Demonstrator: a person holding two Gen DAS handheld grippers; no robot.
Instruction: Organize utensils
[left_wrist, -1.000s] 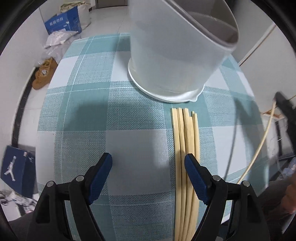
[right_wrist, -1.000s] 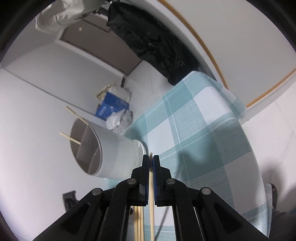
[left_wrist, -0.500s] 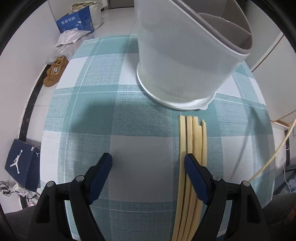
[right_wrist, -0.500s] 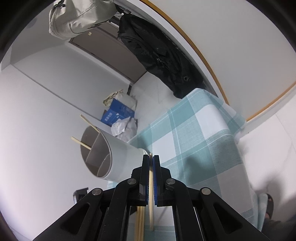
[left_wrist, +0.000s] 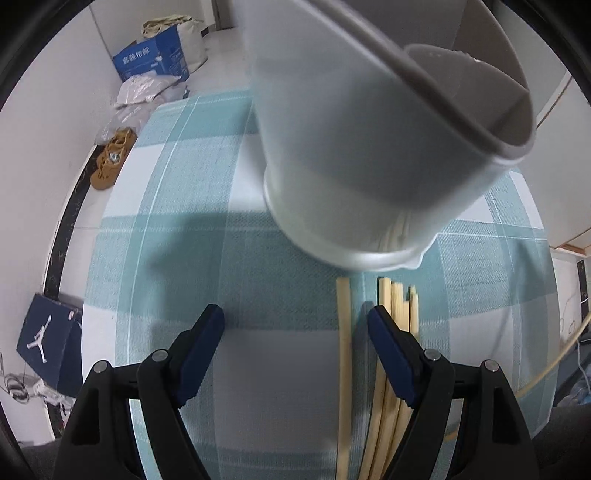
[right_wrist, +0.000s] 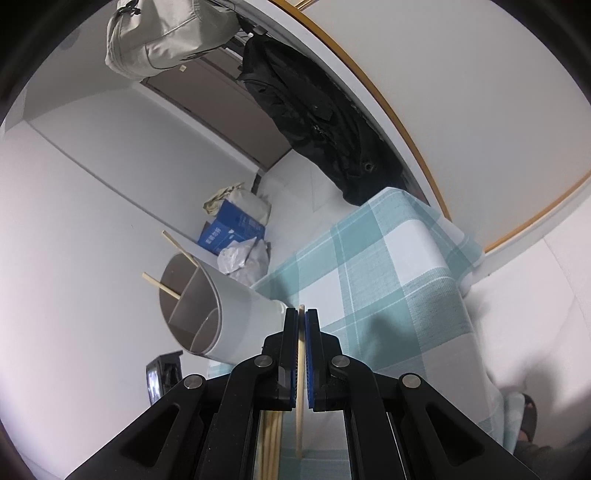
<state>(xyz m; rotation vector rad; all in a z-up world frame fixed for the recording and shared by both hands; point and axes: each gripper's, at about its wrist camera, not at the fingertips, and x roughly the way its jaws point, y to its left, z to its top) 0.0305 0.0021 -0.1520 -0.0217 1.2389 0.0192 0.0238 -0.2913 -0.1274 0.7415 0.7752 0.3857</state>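
Nearest to us in the left wrist view, our left hand-held gripper (left_wrist: 295, 325) stands wide apart just over the worktop (left_wrist: 177, 258), which wears a teal and white checked cloth. One chopstick (left_wrist: 345, 354) lies on the cloth inside that gap, close to the right finger, and the rest of the chopstick bundle (left_wrist: 400, 306) lies beside it, partly under that finger, all pointing away from us. Just past their tips stands the holder (left_wrist: 369, 155), a pale grey tub with inner dividers, its base on the cloth and very near the stick ends; we cannot tell whether they touch. Beyond the worktop edge, on the floor, we see a brown shoe (left_wrist: 110, 162), a blue box (left_wrist: 151, 61) and a dark blue box (left_wrist: 48, 347) with a white figure. In the right wrist view, our right hand-held gripper (right_wrist: 301, 321) is closed narrow on a single stick (right_wrist: 300, 391), which runs along the fingers with its tip showing just above them. The bundle shows low between the gripper arms (right_wrist: 271, 439). Farther off the holder (right_wrist: 221, 314) appears tilted, with two sticks (right_wrist: 162, 286) poking out of its far compartments. Behind it hang a black jacket (right_wrist: 317, 122) and a beige bag (right_wrist: 166, 37).
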